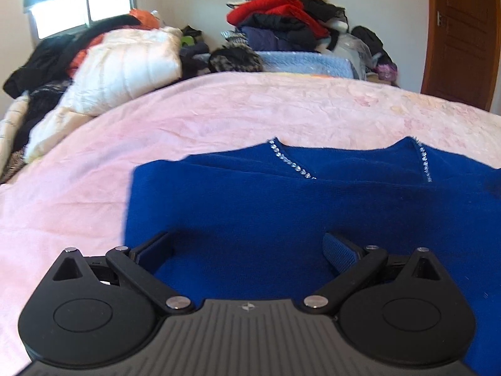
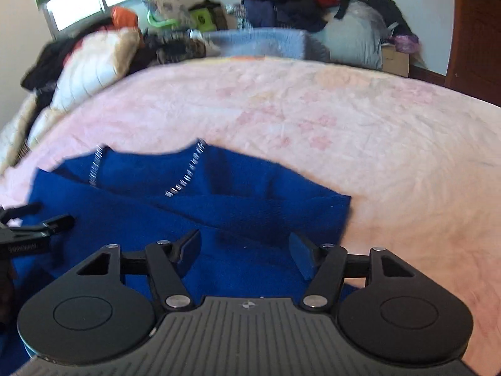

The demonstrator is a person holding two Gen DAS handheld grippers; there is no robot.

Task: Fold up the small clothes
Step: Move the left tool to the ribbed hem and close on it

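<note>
Closest to us, our left gripper (image 1: 247, 247) hangs over the near part of the blue sweater (image 1: 281, 200), its jaws spread wide with nothing between them. Our right gripper (image 2: 244, 250) sits the same way over the sweater's right side, jaws well apart and empty. Between them the sweater lies on the pink blanket (image 1: 219, 109), neckline away from us, with 2 lines of sparkly trim (image 1: 291, 163) running down from the collar. Its sides look already turned in, so we judge we are mid-fold, about to take the near hem. Next, both grippers need to drop onto the near edge, pinch all layers together, and carry it toward the collar evenly. Heaps of other clothes (image 1: 281, 22) wait beyond the bed.
</note>
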